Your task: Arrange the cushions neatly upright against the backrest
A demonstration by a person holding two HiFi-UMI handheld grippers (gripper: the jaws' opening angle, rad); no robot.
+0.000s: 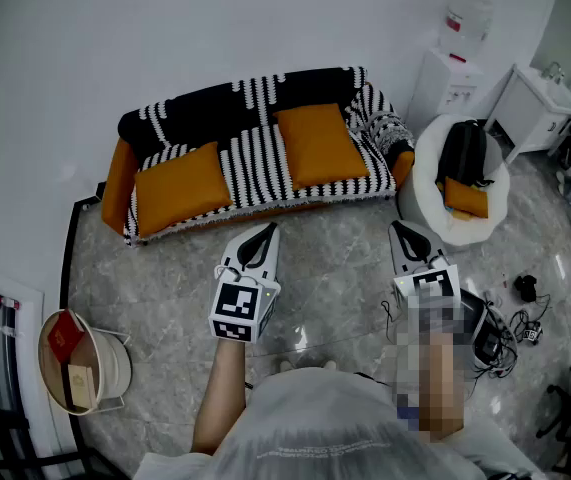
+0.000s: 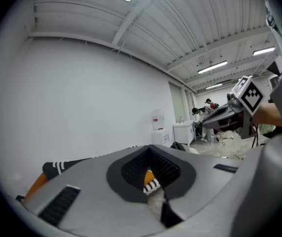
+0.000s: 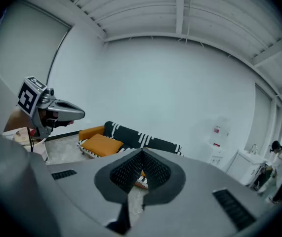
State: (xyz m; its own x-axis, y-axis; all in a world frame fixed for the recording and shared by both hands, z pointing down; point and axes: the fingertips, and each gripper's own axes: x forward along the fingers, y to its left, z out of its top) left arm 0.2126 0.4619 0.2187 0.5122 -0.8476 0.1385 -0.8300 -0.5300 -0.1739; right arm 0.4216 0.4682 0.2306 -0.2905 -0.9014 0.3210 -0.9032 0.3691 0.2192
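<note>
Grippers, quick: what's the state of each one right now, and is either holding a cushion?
Left gripper: closed, holding nothing.
Right gripper: closed, holding nothing.

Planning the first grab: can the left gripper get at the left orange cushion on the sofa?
Probably yes: only bare floor separates the left gripper from the left cushion; the shut jaws must open first.
</note>
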